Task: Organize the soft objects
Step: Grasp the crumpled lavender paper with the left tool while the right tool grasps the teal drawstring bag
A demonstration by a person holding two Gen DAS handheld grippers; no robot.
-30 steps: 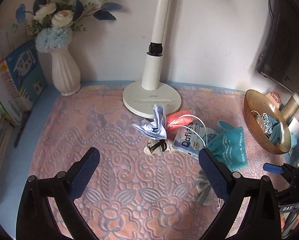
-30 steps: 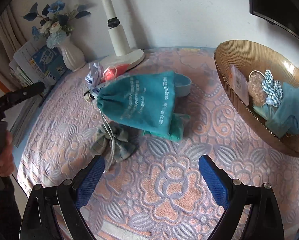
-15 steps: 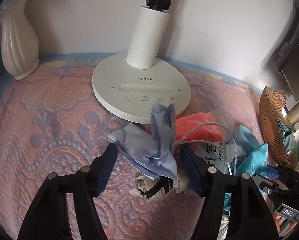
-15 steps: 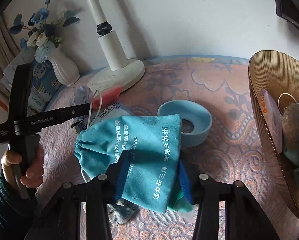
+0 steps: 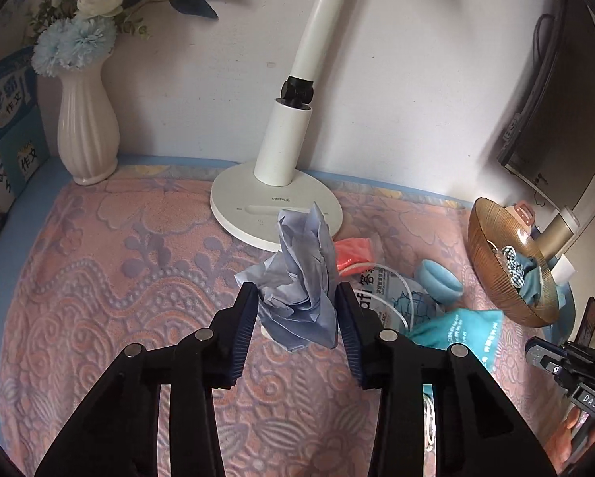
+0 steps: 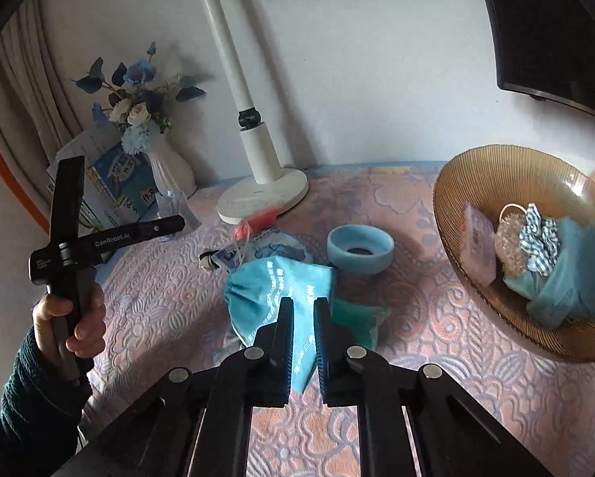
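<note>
Crumpled pale-blue cloth (image 5: 299, 298): bunched and standing upright in a peak, lifted between two dark pads, in front of the lamp at the far edge of the desk.

Teal drawstring pouch (image 6: 275, 298): white lettering on its face, neck gathered at its left end, body pinched between two pads and raised at that end, toward the near middle of the desk. A green cloth (image 6: 357, 318) lies flat partly under it, on its right.

Amber ribbed bowl (image 6: 456, 183): at the right edge of the desk, tilted; it holds a blue folded cloth (image 6: 567, 282), a blue-and-white checked scrunchie (image 6: 539, 234), a beige fluffy scrunchie (image 6: 510, 242) and a pale pink packet (image 6: 478, 242), crowded together.
</note>
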